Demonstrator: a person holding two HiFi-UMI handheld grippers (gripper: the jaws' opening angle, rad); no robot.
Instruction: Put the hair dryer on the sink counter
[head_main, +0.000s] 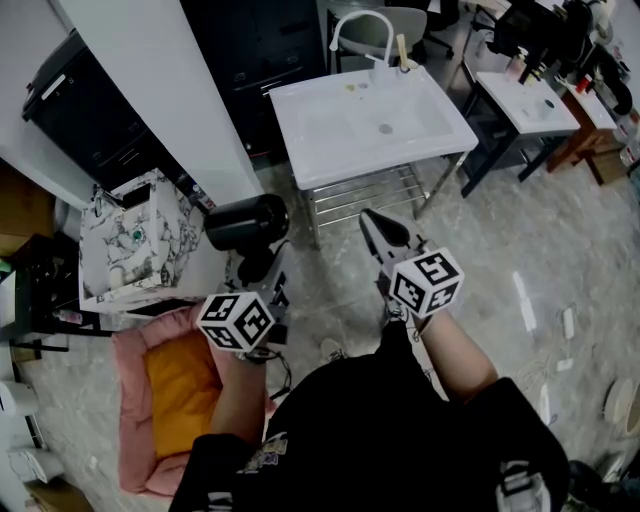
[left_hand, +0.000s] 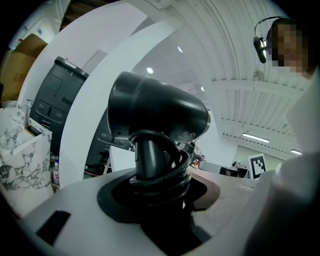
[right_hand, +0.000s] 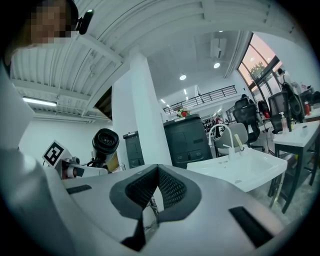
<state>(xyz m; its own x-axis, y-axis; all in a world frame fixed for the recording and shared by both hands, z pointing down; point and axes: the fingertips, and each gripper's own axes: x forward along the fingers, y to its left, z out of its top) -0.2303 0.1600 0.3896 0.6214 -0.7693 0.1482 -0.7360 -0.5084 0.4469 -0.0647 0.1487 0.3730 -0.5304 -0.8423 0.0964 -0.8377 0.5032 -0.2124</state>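
The black hair dryer (head_main: 246, 222) is held up by its handle, with my left gripper (head_main: 258, 270) shut on it. In the left gripper view the dryer's barrel (left_hand: 156, 107) fills the middle. Its handle, wrapped in black cord (left_hand: 162, 167), sits between the jaws of the left gripper (left_hand: 160, 192). My right gripper (head_main: 372, 224) is shut and holds nothing; it hangs to the right of the dryer and points toward the white sink (head_main: 375, 120). From the right gripper (right_hand: 157, 172) view, the dryer (right_hand: 105, 143) is at the left and the sink (right_hand: 242, 167) is ahead to the right.
A white faucet (head_main: 360, 25) stands at the sink's far edge, and a metal rack (head_main: 370, 195) sits under it. A white pillar (head_main: 160, 80), a marble-pattern box (head_main: 130, 240) and a pink pet bed (head_main: 135, 400) are at the left. A white table (head_main: 530, 100) stands at the right.
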